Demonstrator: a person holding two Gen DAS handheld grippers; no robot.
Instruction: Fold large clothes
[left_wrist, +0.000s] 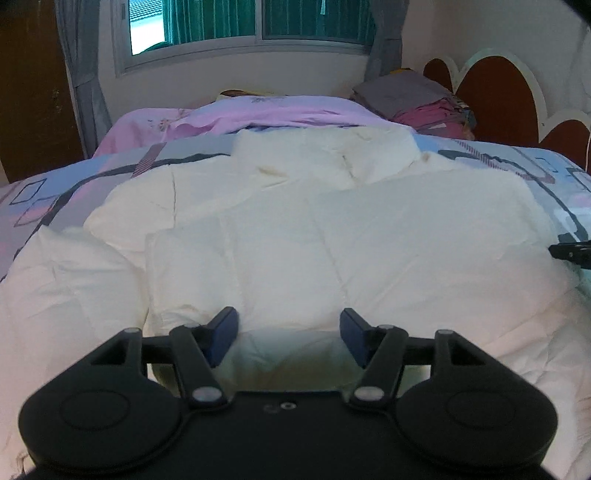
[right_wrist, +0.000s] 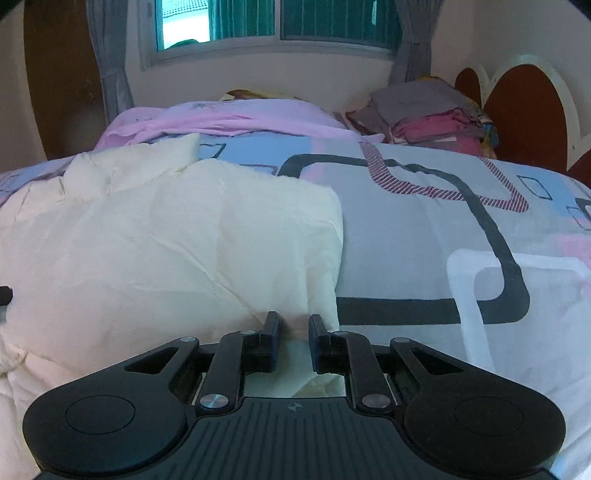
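A: We see the cream garment (left_wrist: 295, 229) as puffy quilted cloth, matt and creased.

B: Yep, and the bedsheet (right_wrist: 424, 229) beside that garment looks like smooth printed cotton. Our grippers (left_wrist: 288, 332) (right_wrist: 293, 332) are matt black plastic, with shiny metal pins.

Left hand-held gripper (left_wrist: 288, 334): matte black smooth body, two round side lobes, black linkage arms with silver rivets, dark blue finger pads (left_wrist: 225, 332). Right hand-held gripper (right_wrist: 293, 338): same black build, ribbed centre plate, small crosshair mark, blue-edged fingers (right_wrist: 271, 339).
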